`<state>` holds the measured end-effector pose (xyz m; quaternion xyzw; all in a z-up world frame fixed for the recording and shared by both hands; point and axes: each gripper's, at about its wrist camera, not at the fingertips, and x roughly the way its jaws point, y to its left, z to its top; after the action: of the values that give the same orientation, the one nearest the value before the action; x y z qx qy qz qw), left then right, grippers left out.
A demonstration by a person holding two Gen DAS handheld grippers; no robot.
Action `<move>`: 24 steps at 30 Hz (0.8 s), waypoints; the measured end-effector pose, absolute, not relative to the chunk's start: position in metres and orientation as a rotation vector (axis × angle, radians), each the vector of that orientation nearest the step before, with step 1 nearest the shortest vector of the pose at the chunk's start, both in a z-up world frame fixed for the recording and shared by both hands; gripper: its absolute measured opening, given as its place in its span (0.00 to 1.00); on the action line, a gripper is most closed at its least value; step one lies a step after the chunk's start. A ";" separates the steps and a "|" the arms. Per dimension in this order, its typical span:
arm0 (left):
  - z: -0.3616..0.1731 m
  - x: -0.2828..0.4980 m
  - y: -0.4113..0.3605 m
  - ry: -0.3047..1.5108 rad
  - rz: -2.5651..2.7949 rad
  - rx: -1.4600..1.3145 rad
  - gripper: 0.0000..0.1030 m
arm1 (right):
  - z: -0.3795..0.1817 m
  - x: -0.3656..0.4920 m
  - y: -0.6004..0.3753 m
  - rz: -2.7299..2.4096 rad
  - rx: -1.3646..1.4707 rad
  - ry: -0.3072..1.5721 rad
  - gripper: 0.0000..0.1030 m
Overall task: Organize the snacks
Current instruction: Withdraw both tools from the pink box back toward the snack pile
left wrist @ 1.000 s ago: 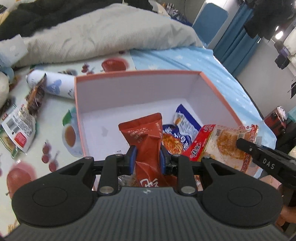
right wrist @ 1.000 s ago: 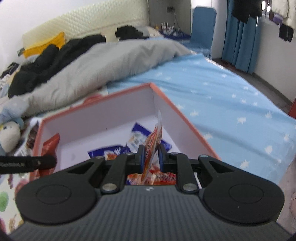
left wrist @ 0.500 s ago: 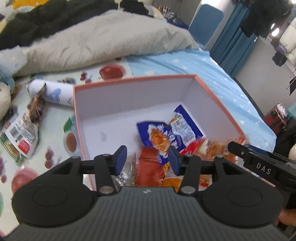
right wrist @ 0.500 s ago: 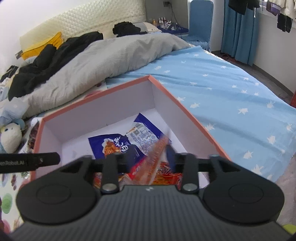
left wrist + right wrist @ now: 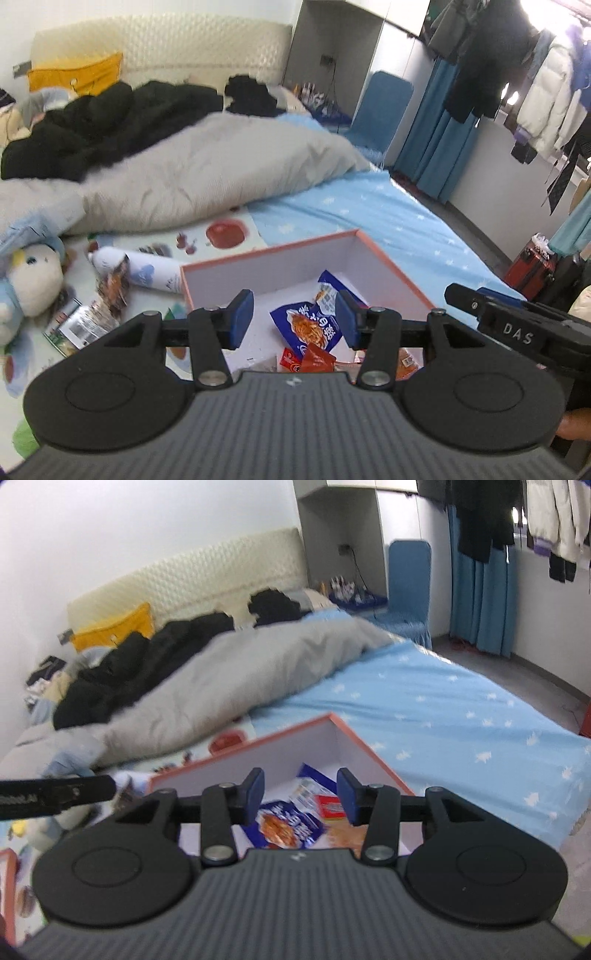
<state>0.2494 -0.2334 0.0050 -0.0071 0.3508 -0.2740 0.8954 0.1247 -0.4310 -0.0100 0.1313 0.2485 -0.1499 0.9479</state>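
With both my left gripper (image 5: pixel 293 319) and right gripper (image 5: pixel 301 795) spread empty above the box (image 5: pixel 388 264), the remaining packets (image 5: pixel 110 288) lie on the bed off its left edge, nearer my left.

Blue star-print bed (image 5: pixel 388 218) carries a grey duvet (image 5: pixel 207 173), fruit-print mat (image 5: pixel 221 236), and orange-rimmed box (image 5: pixel 388 266)

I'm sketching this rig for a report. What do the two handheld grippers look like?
Both match: the left gripper and right gripper have ribbed dark-grey bodies, black linkage arms with silver pivot screws, round black side discs and blue finger pads. White lettering marks their sides.
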 end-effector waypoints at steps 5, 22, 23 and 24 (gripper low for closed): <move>0.030 0.227 -0.202 0.661 -0.549 -0.025 0.53 | 0.011 0.106 -0.408 -0.265 0.266 0.450 0.45; 0.040 0.139 -0.083 0.562 -0.427 -0.019 0.53 | 0.013 0.079 -0.302 -0.040 0.212 0.433 0.45; 0.037 0.136 -0.077 0.564 -0.417 -0.023 0.53 | 0.011 0.078 -0.297 -0.029 0.218 0.438 0.45; 0.034 0.132 -0.070 0.567 -0.405 -0.027 0.53 | 0.008 0.078 -0.291 -0.015 0.223 0.445 0.45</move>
<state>0.1321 -0.0699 0.0340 -0.0130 0.2777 -0.1983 0.9399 0.0782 -0.2909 0.0081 0.1103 0.2203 -0.0074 0.9692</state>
